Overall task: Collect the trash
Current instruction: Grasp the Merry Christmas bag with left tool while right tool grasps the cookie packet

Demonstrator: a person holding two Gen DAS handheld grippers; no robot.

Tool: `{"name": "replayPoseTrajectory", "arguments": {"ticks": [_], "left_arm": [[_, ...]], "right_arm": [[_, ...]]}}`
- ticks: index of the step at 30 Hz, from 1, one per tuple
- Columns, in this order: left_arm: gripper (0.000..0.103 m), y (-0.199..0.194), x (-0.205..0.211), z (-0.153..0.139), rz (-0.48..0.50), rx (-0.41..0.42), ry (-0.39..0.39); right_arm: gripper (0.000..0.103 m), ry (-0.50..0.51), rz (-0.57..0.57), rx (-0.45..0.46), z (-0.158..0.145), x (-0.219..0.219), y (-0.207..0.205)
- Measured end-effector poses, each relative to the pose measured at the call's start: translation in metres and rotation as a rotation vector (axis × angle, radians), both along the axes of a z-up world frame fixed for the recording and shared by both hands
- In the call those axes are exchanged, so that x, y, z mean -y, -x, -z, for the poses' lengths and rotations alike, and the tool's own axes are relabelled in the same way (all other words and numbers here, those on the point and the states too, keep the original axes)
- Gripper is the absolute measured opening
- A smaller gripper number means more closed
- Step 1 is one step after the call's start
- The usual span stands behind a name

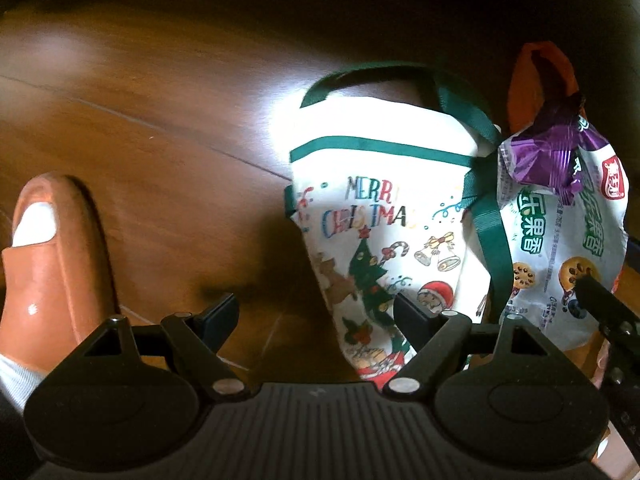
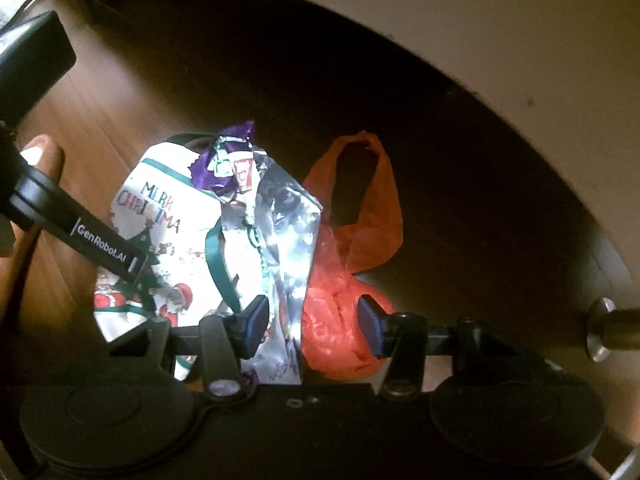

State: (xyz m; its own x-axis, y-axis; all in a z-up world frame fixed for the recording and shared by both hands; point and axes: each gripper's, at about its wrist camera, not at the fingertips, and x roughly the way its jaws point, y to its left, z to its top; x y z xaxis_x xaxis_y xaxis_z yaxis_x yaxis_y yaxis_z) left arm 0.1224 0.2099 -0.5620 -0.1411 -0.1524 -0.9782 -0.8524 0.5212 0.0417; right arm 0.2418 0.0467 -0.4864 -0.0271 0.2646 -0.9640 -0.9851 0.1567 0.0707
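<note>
A white Christmas tote bag (image 1: pixel 380 208) with green straps lies on the wooden floor, also seen in the right wrist view (image 2: pixel 160 208). My left gripper (image 1: pixel 316 320) hangs open just above its lower half, nothing between the fingers. My right gripper (image 2: pixel 314 326) is shut on a crumpled snack wrapper (image 2: pixel 284 240), silver inside. The wrapper's printed side (image 1: pixel 560 232) faces the left wrist camera. A purple wrapper (image 2: pixel 224 160) sits at its far end, near the tote's mouth. An orange plastic bag (image 2: pixel 360 216) lies just right of the wrapper and reaches the right pad.
A person's foot in an orange slipper (image 1: pixel 52 264) stands on the floor (image 1: pixel 160 140) left of the tote. A pale curved furniture edge (image 2: pixel 500 60) arcs over the dark area behind the bags, with a metal knob (image 2: pixel 600 334) at right.
</note>
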Motion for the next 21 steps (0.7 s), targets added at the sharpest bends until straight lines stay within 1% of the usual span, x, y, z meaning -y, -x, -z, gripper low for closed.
{"name": "replayPoseTrajectory", "arguments": {"ticks": [2,4,8,10,14,18,20,21], "left_arm": [[0.084,-0.001,0.001,0.003,0.007,0.013,0.008],[0.077,-0.003,0.002,0.005,0.015,0.016,0.012],[0.074,-0.003,0.003,0.006,0.024,0.018,0.007],[0.065,-0.003,0.003,0.007,0.03,0.021,0.013],[0.064,0.0,0.005,0.01,0.018,0.02,0.018],[0.063,-0.002,0.006,0.012,0.026,0.016,0.018],[0.063,-0.002,0.006,0.013,0.03,0.011,0.015],[0.063,-0.003,0.006,0.014,0.028,0.012,0.016]], "right_arm": [[0.049,-0.003,0.006,0.004,0.005,-0.005,0.0],[0.049,-0.006,0.012,0.005,0.008,-0.009,0.0],[0.049,0.007,0.009,0.024,0.015,-0.016,0.002],[0.049,0.034,0.009,0.029,0.022,-0.017,0.002],[0.049,0.036,0.0,0.051,0.029,-0.019,0.007],[0.051,0.046,-0.007,0.067,0.034,-0.023,0.012],[0.051,0.093,-0.025,0.097,0.041,-0.024,0.017],[0.047,0.135,-0.025,0.087,0.047,-0.025,0.018]]}}
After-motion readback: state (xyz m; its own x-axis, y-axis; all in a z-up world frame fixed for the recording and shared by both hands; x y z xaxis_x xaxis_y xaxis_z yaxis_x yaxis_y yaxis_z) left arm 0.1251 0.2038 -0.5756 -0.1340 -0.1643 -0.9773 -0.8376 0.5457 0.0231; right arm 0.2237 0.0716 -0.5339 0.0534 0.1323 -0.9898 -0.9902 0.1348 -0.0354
